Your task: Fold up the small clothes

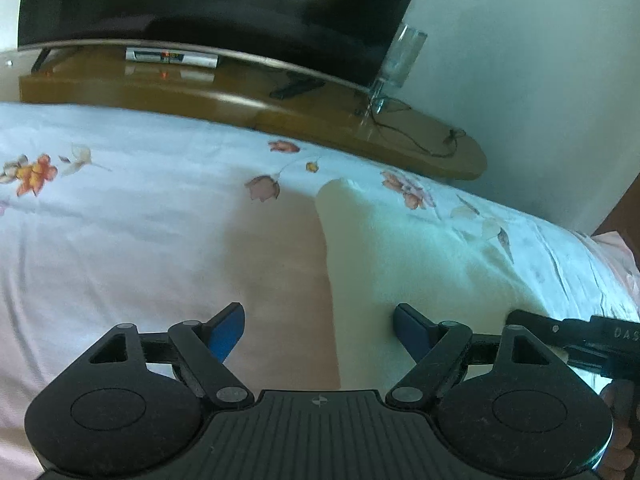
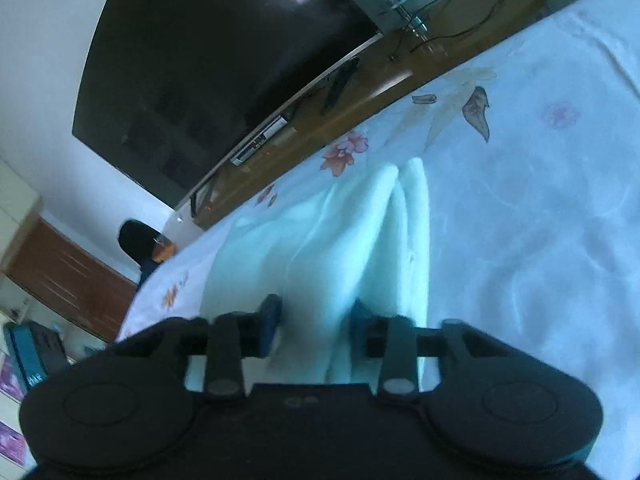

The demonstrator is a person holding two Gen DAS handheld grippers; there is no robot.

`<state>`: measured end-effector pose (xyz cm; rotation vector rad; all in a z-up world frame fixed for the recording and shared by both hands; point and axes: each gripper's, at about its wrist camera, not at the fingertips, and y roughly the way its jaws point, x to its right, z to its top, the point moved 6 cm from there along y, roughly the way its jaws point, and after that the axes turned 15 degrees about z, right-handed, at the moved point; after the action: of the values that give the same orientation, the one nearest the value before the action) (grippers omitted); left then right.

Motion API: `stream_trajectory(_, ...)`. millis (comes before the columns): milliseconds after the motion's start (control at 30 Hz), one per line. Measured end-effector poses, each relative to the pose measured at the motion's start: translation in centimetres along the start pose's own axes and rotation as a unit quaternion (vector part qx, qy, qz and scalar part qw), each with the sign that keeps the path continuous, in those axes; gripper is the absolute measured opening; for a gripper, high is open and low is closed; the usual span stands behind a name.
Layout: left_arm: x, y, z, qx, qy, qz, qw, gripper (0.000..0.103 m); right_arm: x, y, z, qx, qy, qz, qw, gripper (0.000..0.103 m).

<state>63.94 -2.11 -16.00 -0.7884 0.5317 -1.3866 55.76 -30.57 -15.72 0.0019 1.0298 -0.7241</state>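
Note:
A small white cloth (image 1: 400,256) lies on the flowered bedsheet (image 1: 140,216), stretching away from me. My left gripper (image 1: 319,330) is open, its blue pads (image 1: 226,332) wide apart just above the cloth's left edge. In the right wrist view the same cloth (image 2: 340,240) is bunched into folds and runs between the fingers of my right gripper (image 2: 314,326). The right jaws stand partly apart with cloth between them; the view is blurred. The right gripper's black body also shows at the right edge of the left wrist view (image 1: 576,340).
A large dark TV (image 1: 216,4) stands on a wooden stand (image 1: 240,104) beyond the bed's far edge, with a set-top box (image 1: 170,57), a remote (image 1: 296,89) and cables. A pale wall (image 1: 520,80) is at the right. A cabinet (image 2: 68,276) shows at the left.

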Motion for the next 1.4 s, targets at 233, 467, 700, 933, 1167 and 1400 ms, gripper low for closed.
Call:
stream_trajectory(233,2.9,0.5,-0.2,-0.005,0.042,0.004,0.9991,0.081,-0.8,-1.9,0.0,-0.008,-0.077,-0.046,0.996,0.014)
stream_trajectory(467,2.2,-1.5,-0.7,0.008,0.028,-0.031,0.9991,0.081,0.3,-2.3,0.0,-0.023,-0.043,-0.043,0.998,0.027)
stream_trajectory(700,1.2,-2.2,-4.8,-0.005,0.071,-0.021,0.9973,0.081,-2.7,-3.7,-3.8,-0.056,-0.115,-0.092,0.988,0.025)
stream_trajectory(933,0.3,-6.0,-5.6,0.02,0.068,-0.052,0.9961,0.081,-4.0,-4.9,-4.6,-0.055,-0.152,-0.158,0.974,0.03)
stream_trajectory(1167,-0.4,-7.2,-10.0,0.016,0.091,-0.039,0.9949,0.081,-6.9,-5.0,-9.4,-0.105,-0.179,-0.15,0.967,0.027)
stream_trajectory(1400,-1.8,-9.8,-10.5,0.032,0.091,-0.023,0.9951,0.081,-8.7,-6.5,-11.7,-0.096,-0.223,-0.183,0.953,0.028)
